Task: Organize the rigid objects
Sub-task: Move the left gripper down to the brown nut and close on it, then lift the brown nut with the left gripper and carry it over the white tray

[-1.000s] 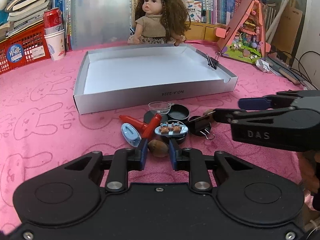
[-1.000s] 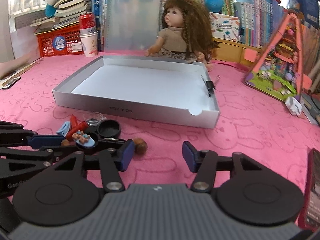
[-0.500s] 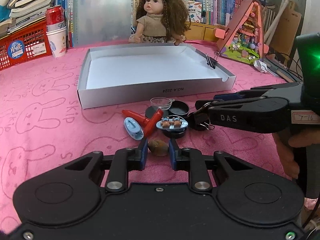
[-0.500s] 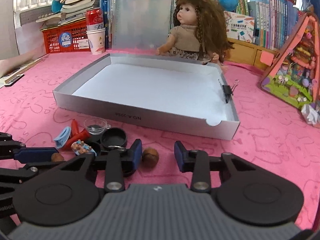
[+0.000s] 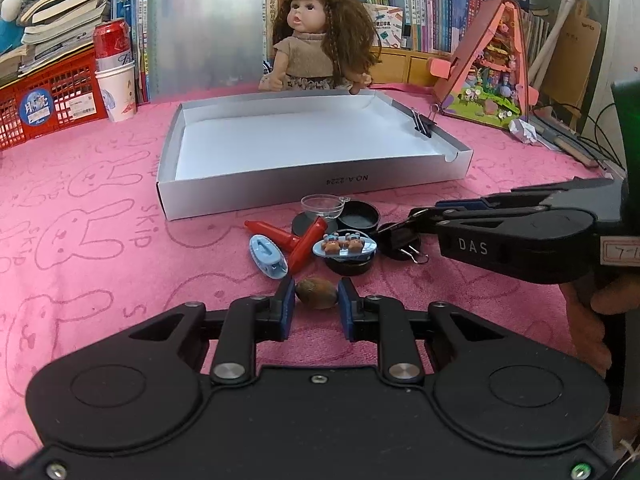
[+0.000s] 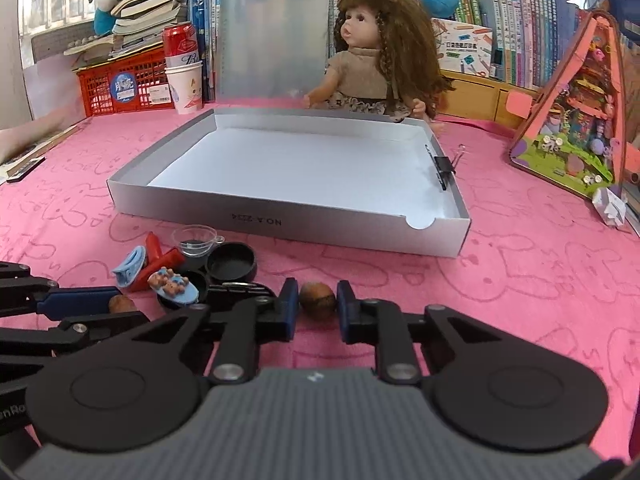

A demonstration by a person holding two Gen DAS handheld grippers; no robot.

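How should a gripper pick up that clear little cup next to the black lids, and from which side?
Take the clear cup by its rim, one finger inside and one outside, coming from above on the box-facing side. It sits upright with its mouth open, and the black lids and red piece crowd its near side, so a side squeeze looks blocked. Its tiny handle seems too small to pinch.

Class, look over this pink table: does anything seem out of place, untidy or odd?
Yes. The grey box has nothing lying in it, only a binder clip on its right wall, while the small items sit jumbled in front: black lids overlapping, a red piece crossing another. Each gripper is shut on a nut.
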